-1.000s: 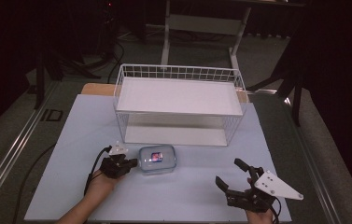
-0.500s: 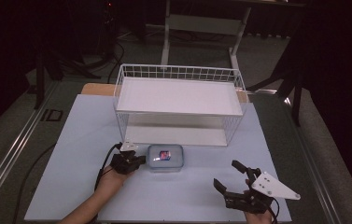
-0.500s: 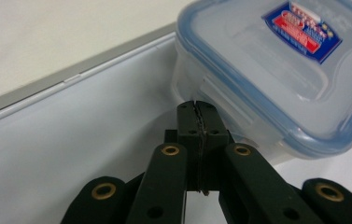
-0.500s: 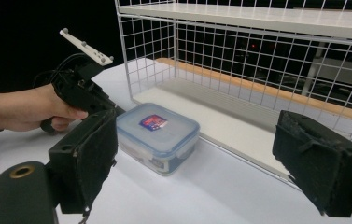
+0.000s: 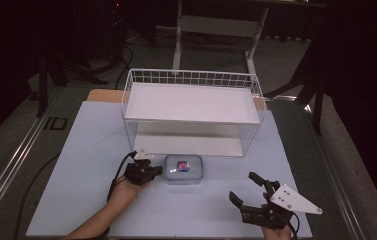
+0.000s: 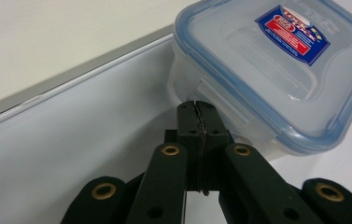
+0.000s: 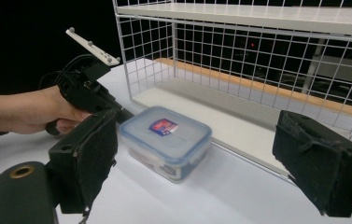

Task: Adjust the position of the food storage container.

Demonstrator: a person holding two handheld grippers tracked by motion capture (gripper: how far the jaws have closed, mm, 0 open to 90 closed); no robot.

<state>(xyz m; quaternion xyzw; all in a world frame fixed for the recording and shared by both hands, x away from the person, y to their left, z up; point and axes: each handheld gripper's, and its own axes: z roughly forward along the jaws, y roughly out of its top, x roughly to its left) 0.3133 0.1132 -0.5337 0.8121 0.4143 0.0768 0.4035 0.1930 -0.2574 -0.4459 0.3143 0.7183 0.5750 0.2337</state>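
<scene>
Lidded plastic box [image 5: 184, 169] sits on the table touching my left tongs' [image 5: 157, 171] tips — jaws pressed together, gripping nothing. My right tongs [image 5: 250, 188] rest well apart, jaws spread wide, empty — wire basket [image 5: 192, 111] just beyond the box.

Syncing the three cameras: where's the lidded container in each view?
High view: container low centre, just in front of the wire rack, with the shut left gripper at its left side.
Left gripper view: upper right, its side wall at the shut fingers.
Right gripper view: centre, between the open right gripper's fingers, farther off.
Shared landmark: the red-and-blue lid label.
</scene>
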